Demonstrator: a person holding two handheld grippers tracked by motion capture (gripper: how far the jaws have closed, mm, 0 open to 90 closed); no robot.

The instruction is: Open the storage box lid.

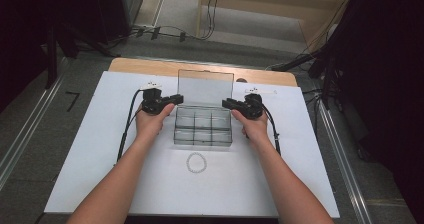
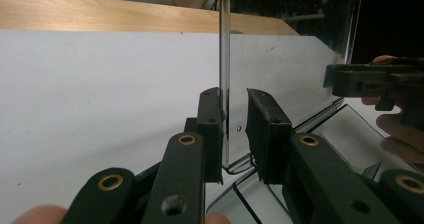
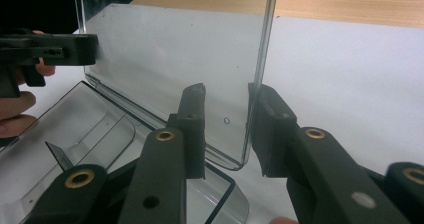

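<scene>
Two grippers flank the clear compartment box (image 1: 203,126), which sits mid-counter on the white sheet (image 1: 90,149), its lid (image 1: 205,87) standing upright at the back edge. Our left gripper (image 1: 176,98) has the lid's left edge between its jaws: one pad lies against the plastic, the other stands just off it, so the jaws are parted and not clamped. Our right gripper (image 1: 226,103) straddles the lid's right edge (image 3: 257,79) the same way; one pad is near or at the edge, the other is apart from it, so it too is released. We judge the lid work as barely begun: both grippers are placed, neither grips, and the lid has yet to swing down. The compartments look empty. A bead bracelet (image 1: 196,162) lies on the sheet just in front of the box, untouched.
</scene>
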